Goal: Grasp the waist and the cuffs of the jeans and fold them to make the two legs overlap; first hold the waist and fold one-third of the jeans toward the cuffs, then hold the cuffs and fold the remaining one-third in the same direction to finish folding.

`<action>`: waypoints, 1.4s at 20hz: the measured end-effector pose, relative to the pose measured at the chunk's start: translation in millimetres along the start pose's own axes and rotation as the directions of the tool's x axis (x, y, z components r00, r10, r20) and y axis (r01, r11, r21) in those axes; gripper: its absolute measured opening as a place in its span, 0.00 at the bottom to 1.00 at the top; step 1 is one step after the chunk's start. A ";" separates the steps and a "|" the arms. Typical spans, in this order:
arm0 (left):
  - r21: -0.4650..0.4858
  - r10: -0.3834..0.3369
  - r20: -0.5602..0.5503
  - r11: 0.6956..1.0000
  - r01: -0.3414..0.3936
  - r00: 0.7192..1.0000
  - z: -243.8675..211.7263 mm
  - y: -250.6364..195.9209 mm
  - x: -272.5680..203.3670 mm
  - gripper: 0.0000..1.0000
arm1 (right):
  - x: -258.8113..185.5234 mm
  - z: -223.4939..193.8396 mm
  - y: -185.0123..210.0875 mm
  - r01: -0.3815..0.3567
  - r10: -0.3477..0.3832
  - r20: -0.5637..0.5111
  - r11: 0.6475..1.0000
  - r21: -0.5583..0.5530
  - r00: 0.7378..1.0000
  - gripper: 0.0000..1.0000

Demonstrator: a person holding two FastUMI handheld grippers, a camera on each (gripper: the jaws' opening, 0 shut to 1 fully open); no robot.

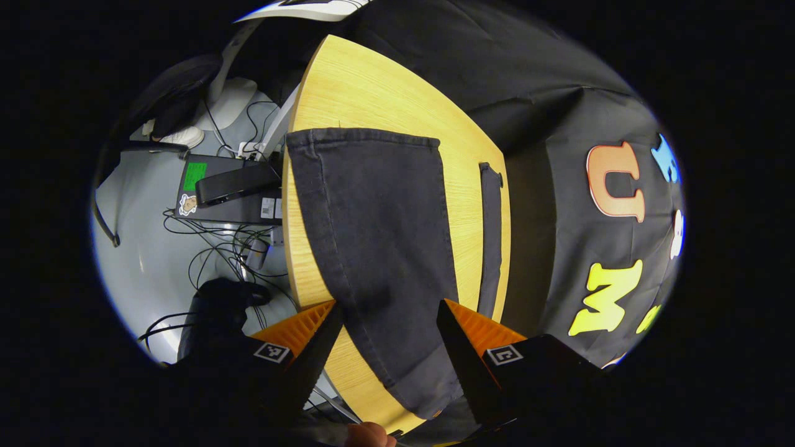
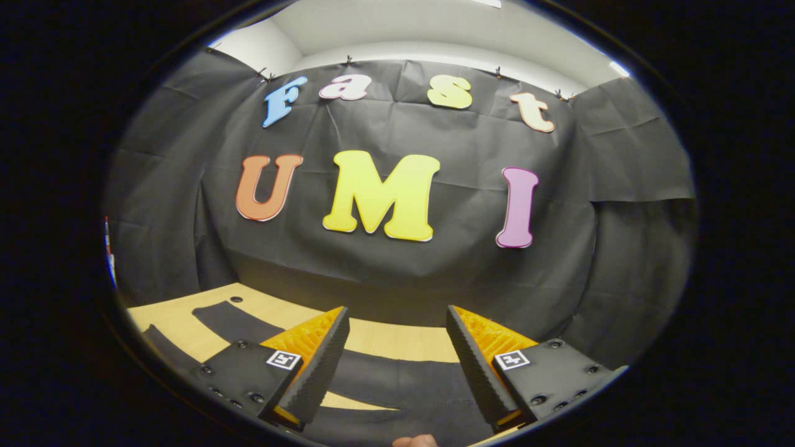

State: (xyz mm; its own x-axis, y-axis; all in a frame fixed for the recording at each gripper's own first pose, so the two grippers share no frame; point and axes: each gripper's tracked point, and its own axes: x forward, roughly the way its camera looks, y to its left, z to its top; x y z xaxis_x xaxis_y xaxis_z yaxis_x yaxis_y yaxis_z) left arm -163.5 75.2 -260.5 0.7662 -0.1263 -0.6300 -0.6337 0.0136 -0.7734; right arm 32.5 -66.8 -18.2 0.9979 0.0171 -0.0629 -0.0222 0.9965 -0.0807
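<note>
In the left gripper view we see the left gripper (image 1: 388, 310) at the bottom of the frame with its jaws spread wide and nothing between them. Its orange-backed fingers (image 1: 298, 326) stand on either side of a leg of the jeans (image 1: 372, 230), but we cannot tell whether they touch the cloth. That dark leg runs up the middle of the frame to a hemmed cuff near the upper centre and lies flat on the wooden table (image 1: 372, 93). A second narrow strip of dark denim lies to the right, near the table's right edge. At the left of the frame, beyond the table's edge, we see a grey floor with tangled cables (image 1: 223, 248) and a dark box (image 1: 230, 192).

In the right gripper view the right gripper (image 2: 397, 347) sits at the bottom centre, its jaws also wide apart and holding nothing. Under and between its fingers, dark jeans (image 2: 404, 379) lie across the table (image 2: 397, 341), with more denim at the lower left.
</note>
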 end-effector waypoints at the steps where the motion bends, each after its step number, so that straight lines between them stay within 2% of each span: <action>1: -0.003 -0.016 0.004 1.000 0.016 1.000 2.8 -3.5 3.5 0.99 | 0.5 -2.1 -2.3 0.005 -0.005 -0.004 1.000 0.000 1.000 0.97; 9: 0.061 -0.179 0.019 0.982 0.178 0.984 19.1 -38.4 42.4 0.97 | 6.0 -6.3 -3.3 0.016 -0.016 -0.016 0.999 -0.035 1.000 0.97; 11: 0.046 -0.206 0.009 0.978 0.205 0.979 23.4 -42.1 51.4 0.91 | 7.1 -8.9 -10.3 0.034 -0.035 -0.027 0.999 -0.030 0.999 0.97; 12: 0.031 -0.212 0.004 0.977 0.212 0.977 25.8 -43.0 53.4 0.82 | 8.1 -10.3 -14.4 0.043 -0.044 -0.033 0.999 -0.027 0.999 0.97; 13: 0.020 -0.206 0.001 0.978 0.206 0.979 28.9 -38.9 59.5 0.89 | 7.7 -11.8 -19.7 0.055 -0.056 -0.039 0.998 -0.026 0.998 0.97; 15: -0.001 -0.159 0.004 0.987 0.159 0.987 33.2 -25.6 67.0 0.45 | 8.5 -15.9 -30.3 0.079 -0.080 -0.054 0.997 -0.022 0.995 0.97; 17: -0.029 -0.159 -0.012 0.987 0.158 0.987 33.7 -27.0 68.0 0.05 | 9.7 -20.4 -41.5 0.104 -0.105 -0.069 0.994 -0.017 0.992 0.97; 20: 0.019 -0.156 -0.037 0.987 0.157 0.987 30.7 -24.5 68.0 0.04 | 6.8 -29.4 -54.8 0.126 -0.125 -0.104 0.992 0.008 0.987 0.97; 22: 0.019 -0.154 -0.046 0.988 0.155 0.987 32.8 -26.8 70.5 0.04 | 2.3 -46.5 -65.9 0.132 -0.123 -0.157 0.990 0.048 0.980 0.97; 23: 0.007 -0.146 -0.044 0.989 0.147 0.988 33.3 -27.8 71.2 0.04 | -0.6 -59.8 -75.1 0.141 -0.123 -0.200 0.987 0.077 0.972 0.97; 25: -0.006 -0.147 -0.042 0.989 0.147 0.988 32.9 -27.9 71.1 0.03 | -10.2 -96.0 -103.8 0.210 -0.158 -0.314 0.967 0.141 0.936 0.97; 26: 0.000 -0.142 -0.043 0.990 0.142 0.989 32.1 -27.3 70.4 0.04 | -17.0 -115.5 -118.1 0.256 -0.170 -0.379 0.947 0.192 0.910 0.97; 28: -0.001 -0.139 -0.047 0.990 0.139 0.989 32.8 -26.1 70.5 0.03 | -36.7 -162.5 -145.1 0.360 -0.171 -0.522 0.888 0.287 0.836 0.97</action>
State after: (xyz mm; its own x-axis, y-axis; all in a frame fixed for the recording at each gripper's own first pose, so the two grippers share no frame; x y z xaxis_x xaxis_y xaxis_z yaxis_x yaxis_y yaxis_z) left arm -89.5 98.5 -287.0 0.8409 -0.1735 -0.5125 -0.5212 -0.0054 -0.8534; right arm -10.9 -225.4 -165.8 0.8059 -0.1986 -0.5577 0.3574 0.9142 0.1910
